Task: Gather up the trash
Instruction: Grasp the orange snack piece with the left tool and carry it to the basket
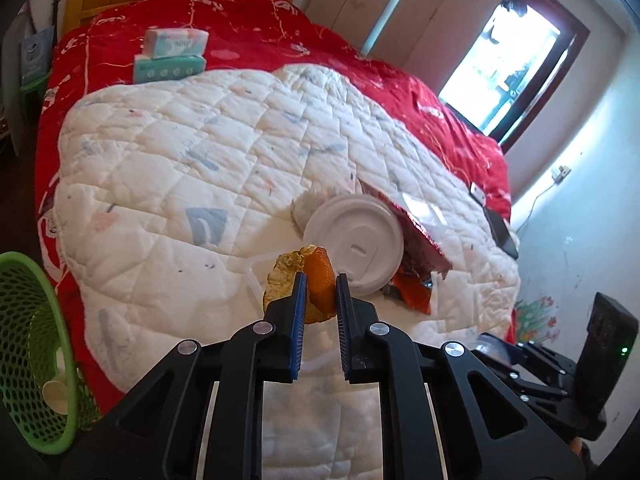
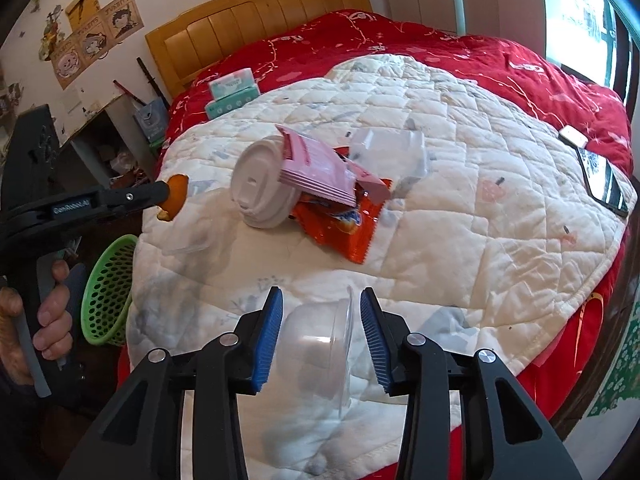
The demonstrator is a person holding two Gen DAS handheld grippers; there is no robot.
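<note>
orange peel (image 1: 318, 280) pinched in downward-tilted left claw (image 1: 321, 278).

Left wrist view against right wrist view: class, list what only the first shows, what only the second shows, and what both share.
Only the left wrist view: a paper cup inside the green basket and a bright doorway.

Only the right wrist view: wall posters, the hand holding the left hand-held gripper, and the clear plastic cup between the right hand-held gripper pads.

Both: the orange peel clamped by the left hand-held gripper, the white lid, orange wrapper, tissue packs, quilt and basket.
</note>
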